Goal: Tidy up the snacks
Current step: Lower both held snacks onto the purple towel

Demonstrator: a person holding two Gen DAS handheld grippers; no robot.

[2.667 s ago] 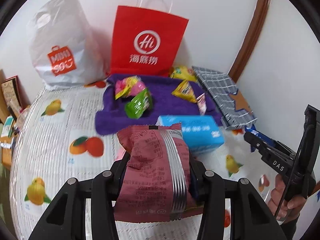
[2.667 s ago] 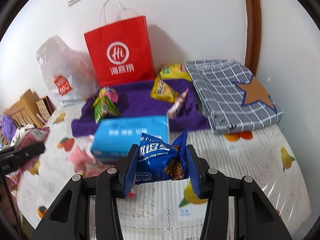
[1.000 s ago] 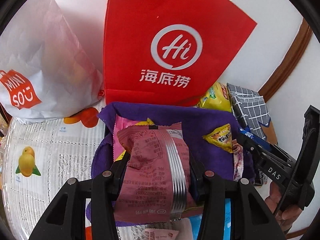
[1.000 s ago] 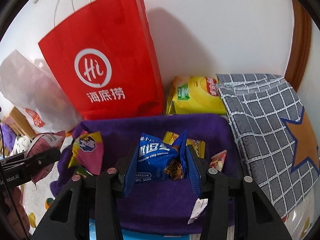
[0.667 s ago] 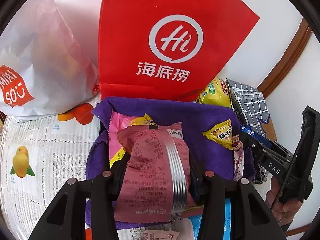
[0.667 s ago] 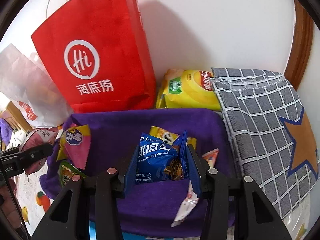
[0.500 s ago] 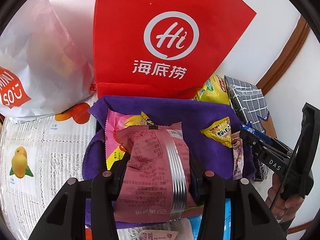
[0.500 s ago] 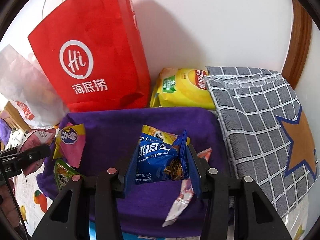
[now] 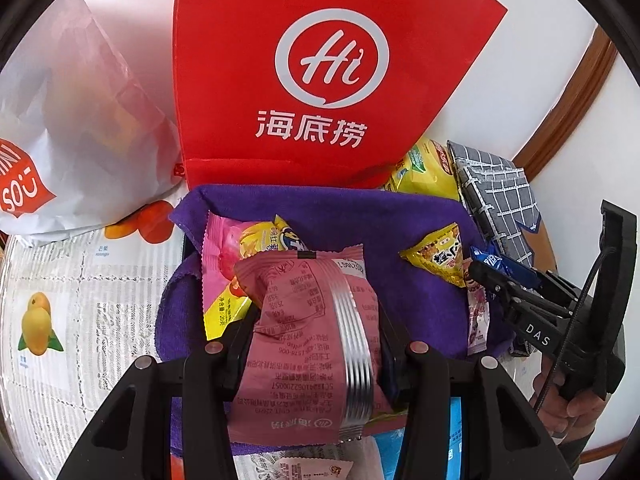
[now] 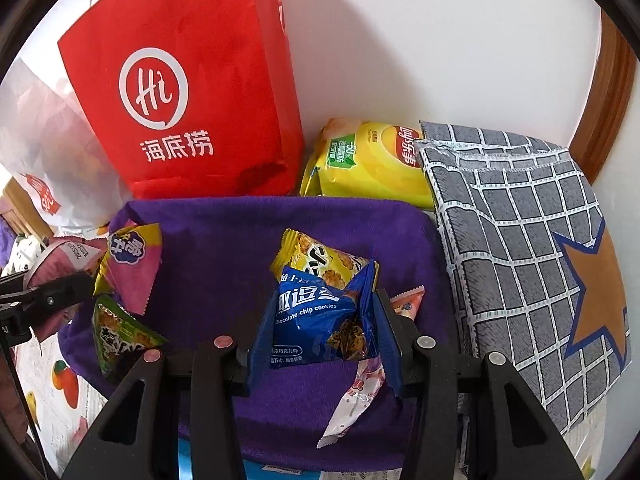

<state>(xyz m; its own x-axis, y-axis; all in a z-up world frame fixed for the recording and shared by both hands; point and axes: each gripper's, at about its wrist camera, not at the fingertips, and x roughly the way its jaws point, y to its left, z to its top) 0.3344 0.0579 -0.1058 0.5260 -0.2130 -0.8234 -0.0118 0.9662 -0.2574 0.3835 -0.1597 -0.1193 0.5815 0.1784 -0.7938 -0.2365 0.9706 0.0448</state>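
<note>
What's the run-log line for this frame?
left hand-held gripper: shut on pink packet | right hand-held gripper: shut on blue cookie packet | both over purple towel

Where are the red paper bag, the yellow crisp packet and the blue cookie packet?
Red paper bag (image 10: 192, 80): right wrist view, front panel.
Yellow crisp packet (image 10: 372, 168): right wrist view, front face.
Blue cookie packet (image 10: 316, 320): right wrist view, printed front.

A left gripper (image 9: 314, 336) pinches a dark pink snack packet (image 9: 308, 336) between its black jaws, above a purple cloth (image 9: 360, 216) strewn with snacks: a pink and yellow packet (image 9: 232, 256), a small yellow packet (image 9: 438, 258). Behind stands a red paper bag (image 9: 320, 72), a white plastic bag (image 9: 72, 120) to its left. At right, the right gripper (image 9: 480, 276) holds a blue packet (image 9: 496, 262).
</note>
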